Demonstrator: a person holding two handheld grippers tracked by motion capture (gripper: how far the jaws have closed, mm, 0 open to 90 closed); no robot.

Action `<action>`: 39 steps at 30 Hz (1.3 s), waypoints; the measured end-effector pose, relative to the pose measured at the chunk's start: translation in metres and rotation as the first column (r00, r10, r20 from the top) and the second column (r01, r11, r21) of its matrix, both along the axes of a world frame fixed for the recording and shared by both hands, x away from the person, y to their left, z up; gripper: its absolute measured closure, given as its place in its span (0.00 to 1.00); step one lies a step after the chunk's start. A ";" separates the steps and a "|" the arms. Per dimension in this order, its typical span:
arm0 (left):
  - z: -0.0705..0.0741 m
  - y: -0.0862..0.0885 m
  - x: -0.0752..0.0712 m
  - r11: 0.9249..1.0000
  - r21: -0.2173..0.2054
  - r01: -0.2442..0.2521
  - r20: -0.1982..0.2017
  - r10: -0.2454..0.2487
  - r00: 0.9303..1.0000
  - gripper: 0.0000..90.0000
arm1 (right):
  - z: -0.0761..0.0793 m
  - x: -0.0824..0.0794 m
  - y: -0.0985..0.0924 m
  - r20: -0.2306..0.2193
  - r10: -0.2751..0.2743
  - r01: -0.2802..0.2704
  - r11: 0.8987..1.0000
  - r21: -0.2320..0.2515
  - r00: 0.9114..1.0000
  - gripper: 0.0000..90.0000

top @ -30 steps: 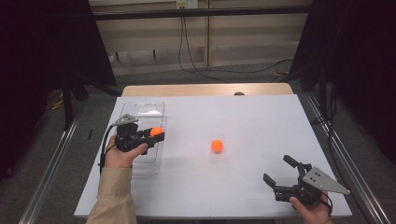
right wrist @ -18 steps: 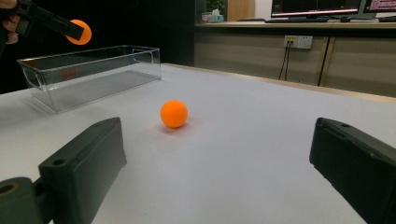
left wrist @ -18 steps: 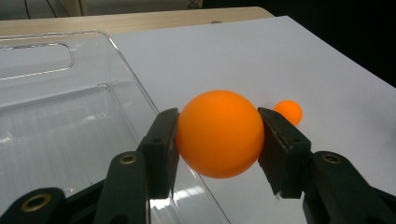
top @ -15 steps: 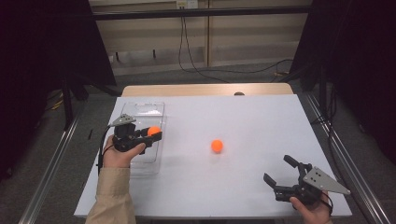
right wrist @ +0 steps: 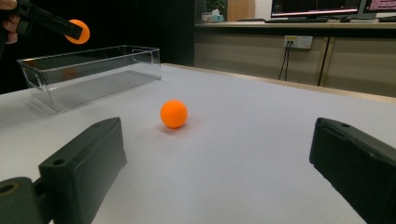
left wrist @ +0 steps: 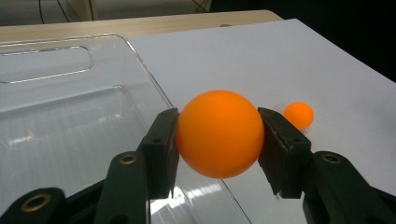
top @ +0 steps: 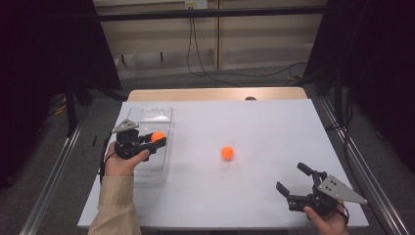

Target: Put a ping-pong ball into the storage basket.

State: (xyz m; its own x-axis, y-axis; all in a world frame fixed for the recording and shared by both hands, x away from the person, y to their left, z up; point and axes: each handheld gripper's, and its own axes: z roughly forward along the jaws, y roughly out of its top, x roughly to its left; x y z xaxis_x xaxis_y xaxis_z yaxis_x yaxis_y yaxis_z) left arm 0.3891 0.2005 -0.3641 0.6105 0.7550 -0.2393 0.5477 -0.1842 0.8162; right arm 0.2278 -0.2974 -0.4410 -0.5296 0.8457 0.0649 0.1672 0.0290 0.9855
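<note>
The left gripper (top: pixel 157 142) has an orange ball (left wrist: pixel 219 133) pinched between its jaws, poised over the right wall of the clear tray (top: pixel 165 117) by the table's left edge. It should ease further inside before letting go (that rim is close). The right gripper (top: pixel 298 182) waits wide open and empty near the front right corner; the second ball (top: pixel 227 153) sits mid-table.

Table (top: pixel 274 122) mid & far right side left bare; only a loose ball (top: pixel 227 153) is found at centre. Left edge is blocked by clear bin (top: pixel 164 111).
</note>
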 end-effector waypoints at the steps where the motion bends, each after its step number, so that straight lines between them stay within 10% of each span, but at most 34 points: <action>1: 0.000 0.001 0.000 1.000 -0.002 -0.001 0.001 0.001 1.000 0.57 | 0.000 0.000 0.000 0.000 0.000 0.000 1.000 0.000 1.000 0.03; 39: -0.009 0.015 0.005 0.997 0.038 -0.064 0.009 0.064 0.998 0.57 | 0.000 0.000 0.000 0.003 0.000 0.000 1.000 0.001 1.000 0.03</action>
